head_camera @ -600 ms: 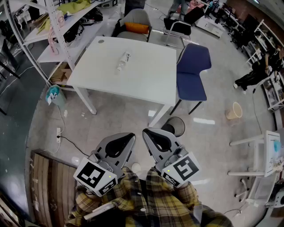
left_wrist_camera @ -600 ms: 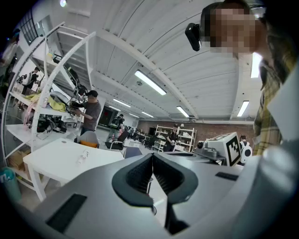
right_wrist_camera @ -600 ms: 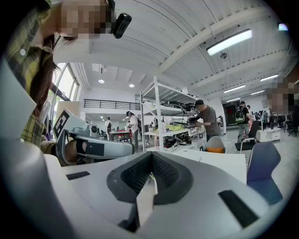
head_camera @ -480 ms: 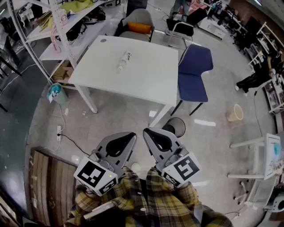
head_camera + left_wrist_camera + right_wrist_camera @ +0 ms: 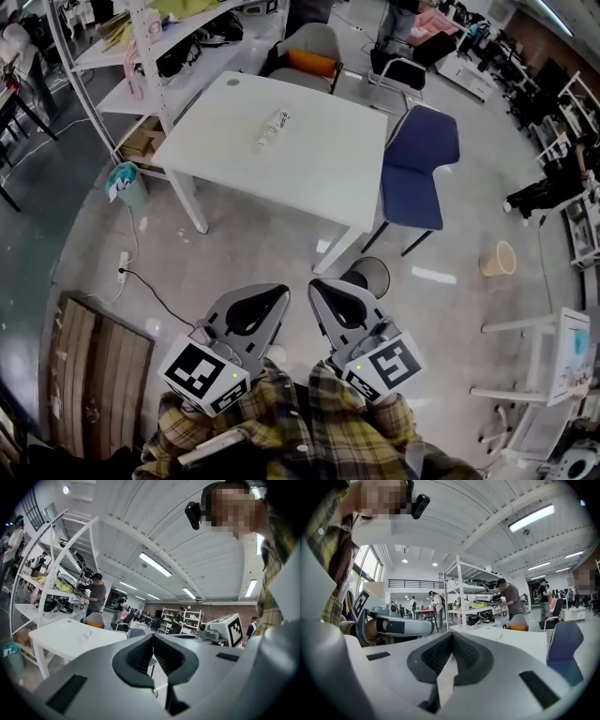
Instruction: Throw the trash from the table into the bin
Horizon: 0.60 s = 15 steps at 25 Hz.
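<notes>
On table (image 5: 319, 183): plastic bottle (image 5: 271, 129) lying | left gripper (image 5: 270, 298): jaws closed, empty | right gripper (image 5: 323, 292): jaws closed, empty

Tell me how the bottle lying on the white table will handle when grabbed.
The bottle lies on its side, so a nudge would probably roll it across the table. It looks like clear plastic, so it is likely light and may dent under a firm squeeze.

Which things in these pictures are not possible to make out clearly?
Bottle on the table: too small in the head view; label unreadable, contents unclear.
Black bin: lower part hidden by the right claw in the head view; inside too dark to see.
</notes>
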Each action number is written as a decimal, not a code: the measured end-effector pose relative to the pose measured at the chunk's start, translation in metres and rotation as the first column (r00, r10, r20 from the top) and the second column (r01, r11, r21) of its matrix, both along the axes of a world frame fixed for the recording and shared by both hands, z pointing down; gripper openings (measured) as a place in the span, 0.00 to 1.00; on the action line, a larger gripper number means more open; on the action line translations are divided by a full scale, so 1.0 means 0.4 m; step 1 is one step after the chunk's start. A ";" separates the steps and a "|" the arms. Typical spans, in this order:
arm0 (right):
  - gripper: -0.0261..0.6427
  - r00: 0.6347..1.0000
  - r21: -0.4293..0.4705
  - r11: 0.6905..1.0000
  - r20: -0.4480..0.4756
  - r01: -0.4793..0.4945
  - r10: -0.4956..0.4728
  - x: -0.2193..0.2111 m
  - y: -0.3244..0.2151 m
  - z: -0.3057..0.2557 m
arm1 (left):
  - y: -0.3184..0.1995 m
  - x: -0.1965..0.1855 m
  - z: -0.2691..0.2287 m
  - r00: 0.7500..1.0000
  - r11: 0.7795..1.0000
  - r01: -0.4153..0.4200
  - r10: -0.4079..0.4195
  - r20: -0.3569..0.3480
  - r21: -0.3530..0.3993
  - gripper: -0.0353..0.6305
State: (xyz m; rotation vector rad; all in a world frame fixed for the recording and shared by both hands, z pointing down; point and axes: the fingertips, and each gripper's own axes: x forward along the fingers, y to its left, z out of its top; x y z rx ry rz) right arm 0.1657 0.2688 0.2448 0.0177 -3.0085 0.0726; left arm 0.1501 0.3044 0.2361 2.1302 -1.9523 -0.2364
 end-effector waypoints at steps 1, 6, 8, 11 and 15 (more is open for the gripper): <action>0.04 1.000 0.002 1.000 -0.006 0.006 -0.006 0.003 -0.001 0.003 | -0.001 0.002 0.003 1.000 1.000 0.006 -0.006 -0.004 -0.001 0.07; 0.04 0.999 -0.019 1.000 -0.028 0.021 -0.022 -0.016 -0.013 0.032 | -0.003 -0.022 0.028 0.999 0.999 0.038 -0.039 -0.021 -0.018 0.07; 0.04 0.999 -0.034 0.999 -0.035 0.022 -0.023 -0.034 -0.021 0.043 | -0.010 -0.044 0.037 0.998 0.999 0.046 -0.046 -0.032 -0.023 0.07; 0.04 0.999 -0.037 0.999 -0.038 0.022 -0.023 -0.071 -0.041 0.046 | -0.028 -0.088 0.040 0.998 0.999 0.048 -0.049 -0.032 -0.026 0.07; 0.04 0.999 -0.041 0.999 -0.037 0.004 -0.005 -0.145 -0.076 0.053 | -0.056 -0.175 0.049 0.998 0.999 0.041 -0.041 -0.040 -0.022 0.07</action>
